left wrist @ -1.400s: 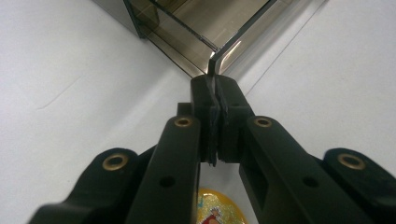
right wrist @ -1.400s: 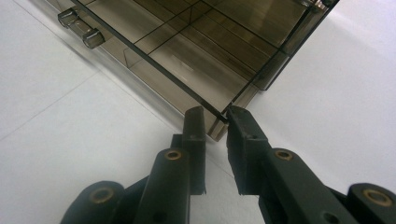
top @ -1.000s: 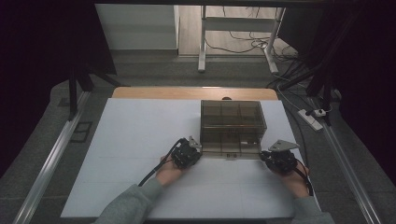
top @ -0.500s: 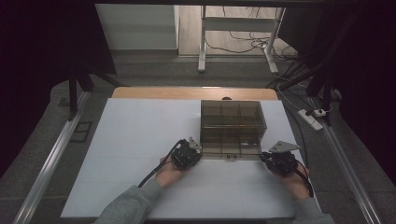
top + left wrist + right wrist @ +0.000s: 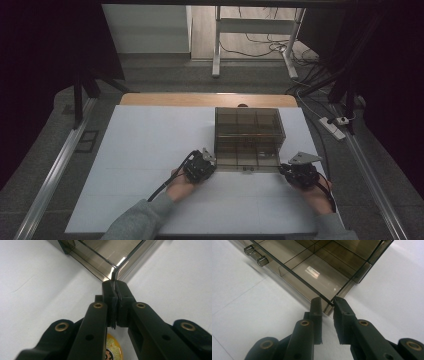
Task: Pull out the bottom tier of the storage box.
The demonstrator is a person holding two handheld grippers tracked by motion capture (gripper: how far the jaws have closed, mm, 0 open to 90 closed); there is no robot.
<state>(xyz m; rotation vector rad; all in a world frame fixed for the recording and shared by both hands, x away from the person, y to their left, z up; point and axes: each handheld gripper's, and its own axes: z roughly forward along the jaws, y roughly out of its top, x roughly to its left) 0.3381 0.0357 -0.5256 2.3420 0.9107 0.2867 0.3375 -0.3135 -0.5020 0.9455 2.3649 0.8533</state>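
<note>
A smoke-tinted, see-through plastic organiser box with inner compartments [image 5: 249, 139] is seen on the white table top [image 5: 140, 150], right of its middle, with a small latch at its near edge. The left gripper [image 5: 204, 163] is placed at the box's near left corner, where its jaws are clenched on the thin edge of the box [image 5: 113, 277]. The right gripper [image 5: 290, 170] is held at the near right corner, where its jaws are set a little apart, with the lid's corner [image 5: 332, 299] between their tips; a grasp cannot be told.
</note>
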